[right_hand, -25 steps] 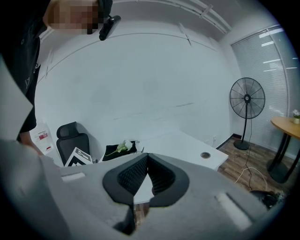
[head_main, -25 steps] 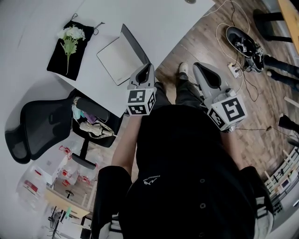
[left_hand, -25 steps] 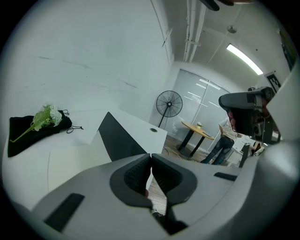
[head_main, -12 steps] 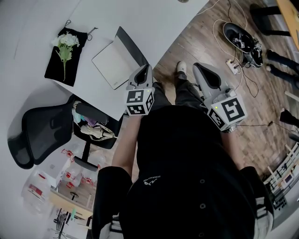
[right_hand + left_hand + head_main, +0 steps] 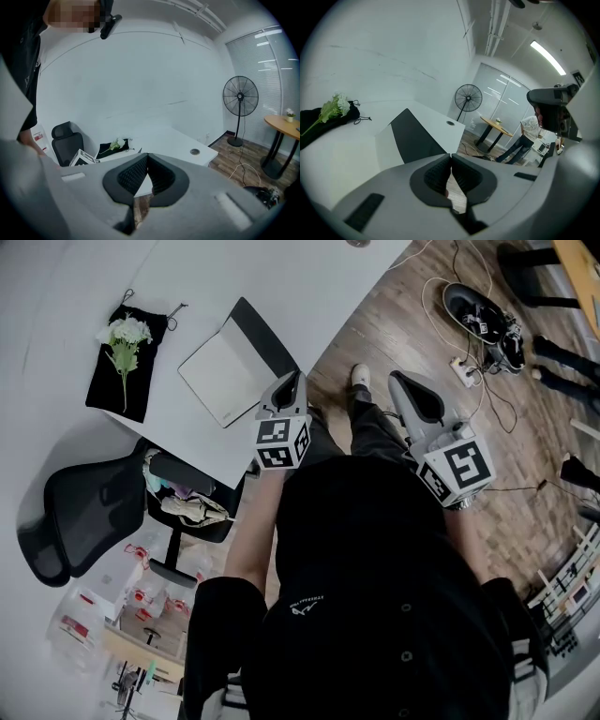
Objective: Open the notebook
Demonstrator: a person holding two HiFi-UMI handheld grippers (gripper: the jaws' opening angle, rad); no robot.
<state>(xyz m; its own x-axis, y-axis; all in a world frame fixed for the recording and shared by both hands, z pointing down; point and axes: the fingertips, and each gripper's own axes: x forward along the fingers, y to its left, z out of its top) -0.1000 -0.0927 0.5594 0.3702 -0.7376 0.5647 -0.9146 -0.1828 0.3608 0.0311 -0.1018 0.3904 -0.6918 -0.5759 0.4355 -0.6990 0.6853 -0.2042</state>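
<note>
The notebook (image 5: 217,373) lies open on the white table (image 5: 309,287), its white page up and its black cover (image 5: 267,338) standing aslant on the right. In the left gripper view the black cover (image 5: 416,138) rises just beyond the jaws. My left gripper (image 5: 296,378) hangs by the table's near edge, close to the cover but apart from it, shut and empty. My right gripper (image 5: 397,379) is over the wooden floor to the right, also shut with nothing in it. The pads meet in both gripper views: left gripper (image 5: 451,155), right gripper (image 5: 147,155).
White flowers on a black pouch (image 5: 122,345) lie at the table's left. A black office chair (image 5: 80,517) stands below the table. Shoes (image 5: 483,317), a power strip and cables lie on the floor at right. A standing fan (image 5: 468,98) and a round table (image 5: 499,123) are farther off.
The table, notebook and flowers have slid slightly left in the head view. Both grippers stay shut and have shifted only a little; the notebook stays open as before.
</note>
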